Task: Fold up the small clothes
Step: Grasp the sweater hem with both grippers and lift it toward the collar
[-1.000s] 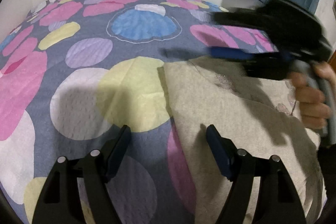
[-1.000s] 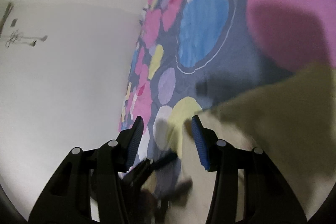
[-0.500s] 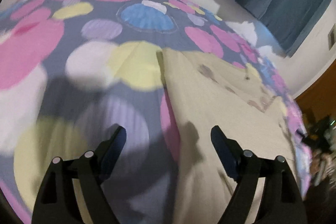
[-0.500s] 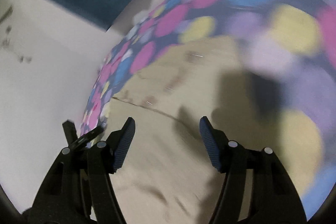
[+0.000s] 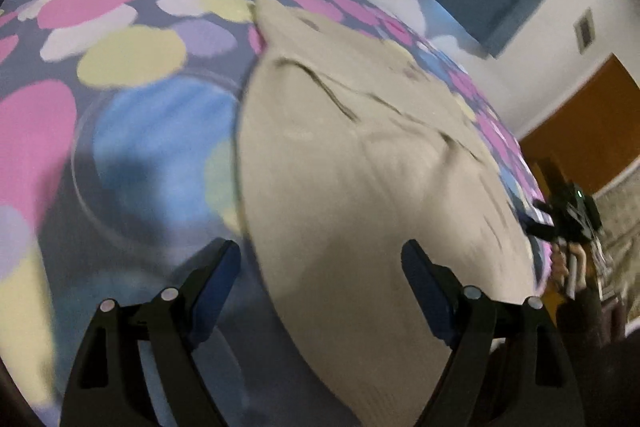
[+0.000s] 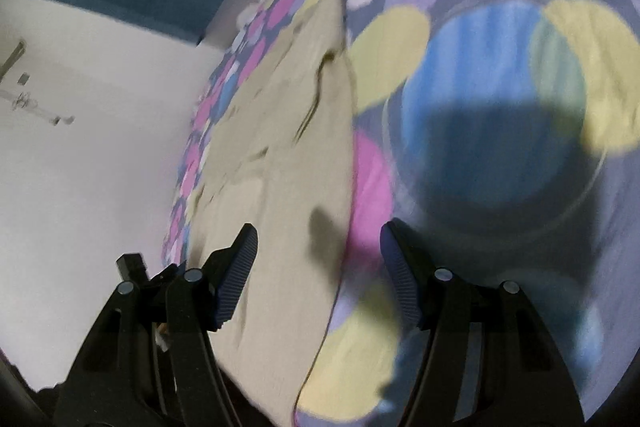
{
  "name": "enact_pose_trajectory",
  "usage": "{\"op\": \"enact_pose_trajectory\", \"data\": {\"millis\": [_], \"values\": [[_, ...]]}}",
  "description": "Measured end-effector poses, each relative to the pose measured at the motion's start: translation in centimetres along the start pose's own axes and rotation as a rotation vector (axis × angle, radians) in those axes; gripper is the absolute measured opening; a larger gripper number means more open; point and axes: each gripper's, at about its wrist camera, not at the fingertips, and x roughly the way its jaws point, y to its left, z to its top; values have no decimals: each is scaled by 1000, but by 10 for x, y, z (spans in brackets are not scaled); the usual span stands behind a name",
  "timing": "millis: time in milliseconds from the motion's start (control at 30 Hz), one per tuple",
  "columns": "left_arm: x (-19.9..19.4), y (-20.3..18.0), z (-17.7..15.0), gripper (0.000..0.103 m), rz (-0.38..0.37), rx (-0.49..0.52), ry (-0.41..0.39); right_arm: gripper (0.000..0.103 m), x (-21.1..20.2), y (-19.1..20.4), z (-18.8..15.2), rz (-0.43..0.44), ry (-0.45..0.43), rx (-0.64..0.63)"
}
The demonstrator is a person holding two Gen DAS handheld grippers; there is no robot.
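Beige garment [image 5: 360, 163] lies flat on the spotted bedspread [image 5: 132, 55], long side running toward the far edge, creases mid-panel. Left gripper [image 5: 320, 267] hangs over its near end, jaws wide, nothing between them. Right gripper [image 6: 316, 263] straddles the garment's side edge, released, empty; its jaws have just been opening. Risks: a pinch here could grab bedspread with the cloth; uneven pickup points would skew the fold and lock in those creases.
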Motion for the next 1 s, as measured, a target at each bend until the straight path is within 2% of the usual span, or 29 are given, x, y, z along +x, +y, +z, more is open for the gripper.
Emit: {"op": "enact_pose_trajectory", "data": {"millis": [100,233,333,433,533,633,700,800,900,933,1000], "values": [[-6,-11,-18,81,-8,37,-11,64,3,10,-15,40,50,-29],[-8,-17,-33,81,-71,23,-12,64,11,21,-39,115,102,-33],[-10,-20,-40,81,-111,0,2,64,12,28,-53,138,140,-51],[-10,-26,-50,72,-158,-7,31,64,16,35,-69,160,175,-76],[-12,-32,-59,72,-165,24,32,64,21,43,-73,176,200,-102],[-10,-33,-62,71,-255,-4,61,64,23,48,-80,208,227,-114],[-5,-34,-65,71,-281,-6,59,64,22,50,-86,219,246,-131],[2,-33,-62,62,-323,-32,76,64,24,53,-90,221,259,-140],[3,-29,-62,45,-314,-54,85,63,20,51,-95,219,267,-134],[4,-25,-61,39,-309,-65,91,60,20,49,-97,213,275,-125],[2,-24,-63,35,-309,-66,96,51,18,43,-100,191,290,-116]]}}
